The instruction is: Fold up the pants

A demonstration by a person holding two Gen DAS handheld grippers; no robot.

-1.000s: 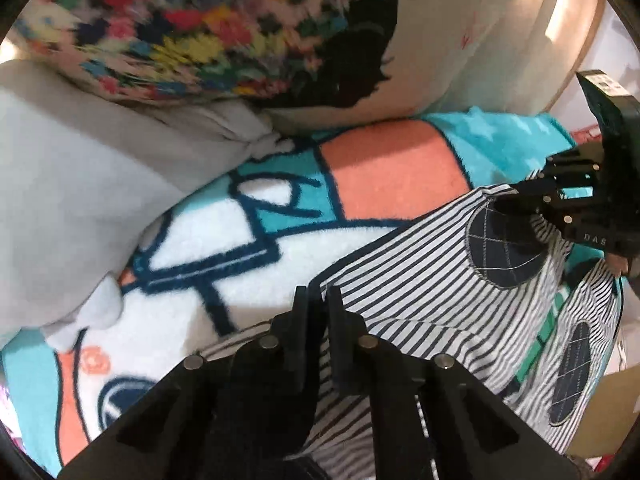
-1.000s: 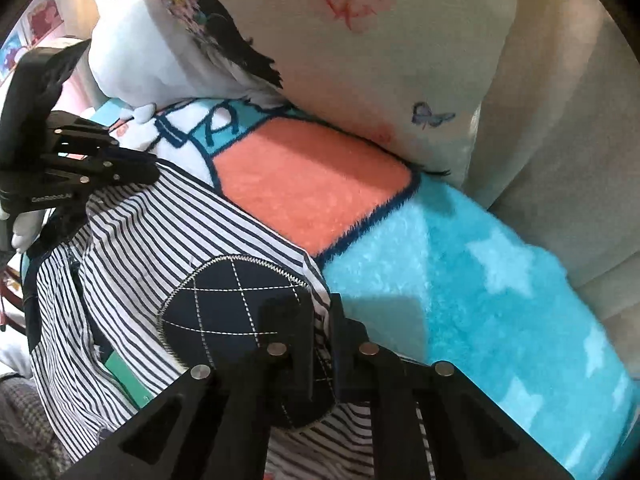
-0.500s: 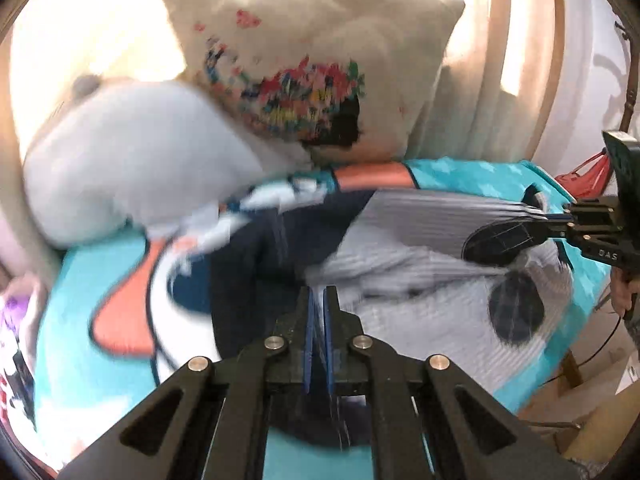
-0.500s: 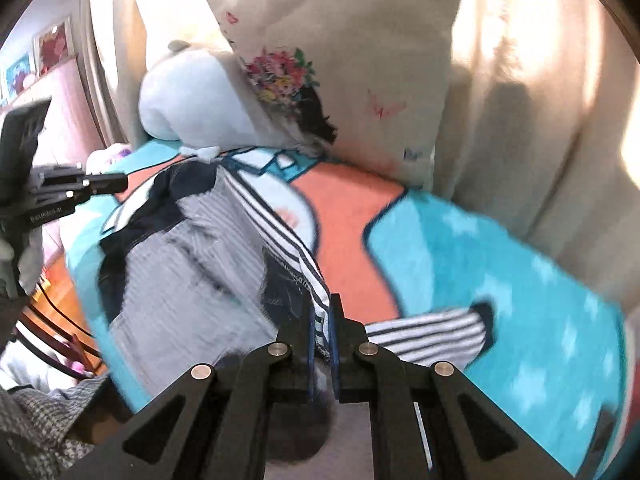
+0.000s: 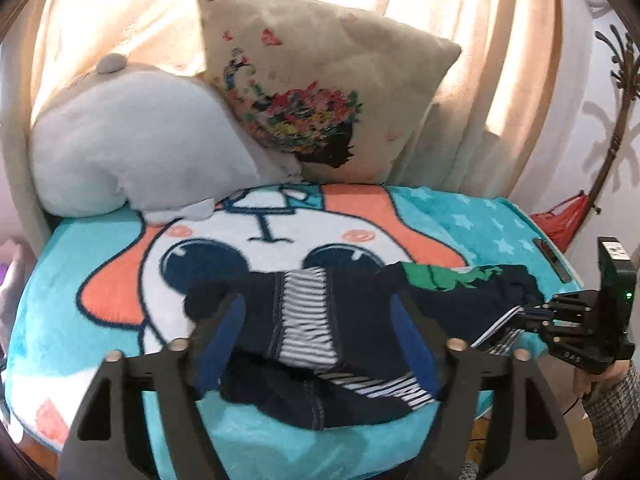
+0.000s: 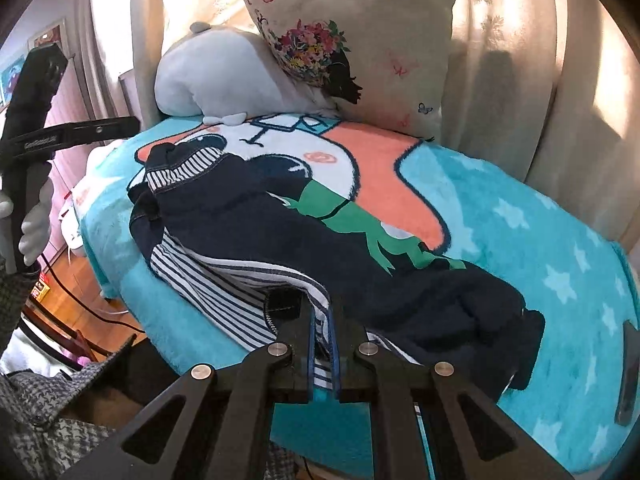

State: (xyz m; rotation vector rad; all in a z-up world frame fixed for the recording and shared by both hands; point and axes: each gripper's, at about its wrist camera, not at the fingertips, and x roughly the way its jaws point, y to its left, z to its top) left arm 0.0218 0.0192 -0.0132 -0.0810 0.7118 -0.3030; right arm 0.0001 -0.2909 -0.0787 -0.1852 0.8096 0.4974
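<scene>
Dark navy pants with striped lining and green print lie crumpled across your teal cartoon-face fleece blanket, near its front edge. Your left gripper: jaws spread wide, holding nothing, pants beyond them. Your right gripper: jaws pinched onto striped edge of pants. Only left view shows beige floral cushion whole; only right view shows wooden floor below bed.

Black left claw, blue-lined fingers, silver rivets; black right claw; houndstooth sleeve.
</scene>
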